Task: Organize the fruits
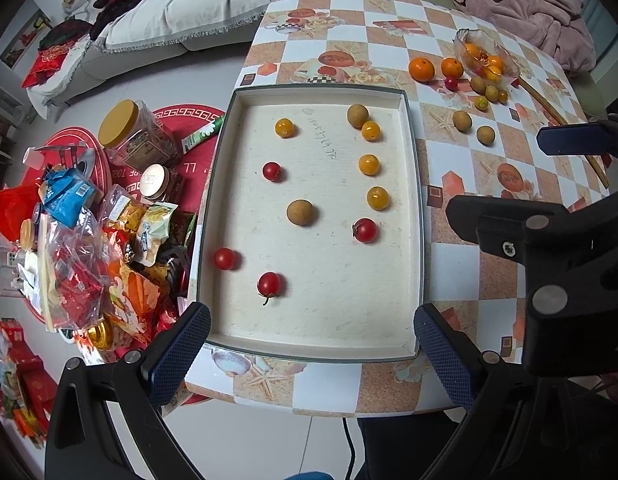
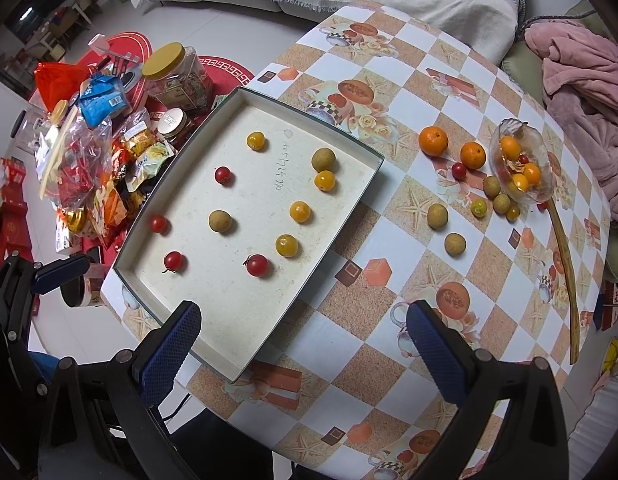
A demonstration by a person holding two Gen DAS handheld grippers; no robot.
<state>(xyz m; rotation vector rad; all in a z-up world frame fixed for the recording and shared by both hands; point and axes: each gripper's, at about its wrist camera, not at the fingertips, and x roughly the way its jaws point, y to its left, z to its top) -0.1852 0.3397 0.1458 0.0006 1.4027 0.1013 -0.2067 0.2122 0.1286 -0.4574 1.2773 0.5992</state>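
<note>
Surroundings: checkered table (image 2: 389, 344) carried a shallow tray (image 1: 411, 216) at its left side. Beyond table's left edge lay a snack pile (image 1: 109, 248) w/ a yellow-lid jar (image 1: 137, 132) on a red mat. Grey sofa (image 1: 181, 8) at far side; pink blanket (image 2: 585, 96) past far-right corner.
Obstructions: nothing lay betw. either gripper and tray fruit. A wooden stick (image 2: 567, 272) ran along table's right edge, from glass bowl (image 2: 543, 184) toward near edge.
Count, tray: 4 red tomatoes, e.g. (image 1: 270, 284); 4 yellow tomatoes, e.g. (image 1: 377, 198); 2 longans, e.g. (image 1: 300, 212). One longan (image 1: 357, 115) touched a yellow tomato at tray's far-right corner; the rest lay apart.
Count, table outside tray: 2 oranges, e.g. (image 2: 433, 141), near bowl; 1 red tomato (image 2: 459, 171) just beside them; 2 longans, e.g. (image 2: 437, 216), betw. tray and bowl; approx. 4 small fruit bunched against bowl.
Count, bowl: several orange/yellow fruit; exact no. unclear.
Left gripper (image 1: 311, 340): over tray's near edge, fingers spread wide, nothing betw. pads.
Right gripper (image 2: 305, 344): over table's near edge at tray's near-right corner, fingers spread wide, holding nothing.
Hidden/unclear: writing on tray floor illegible. Bowl contents distorted by glass. Snack pile items overlapped, not separable. A small red item beyond bowl was partly hidden.
</note>
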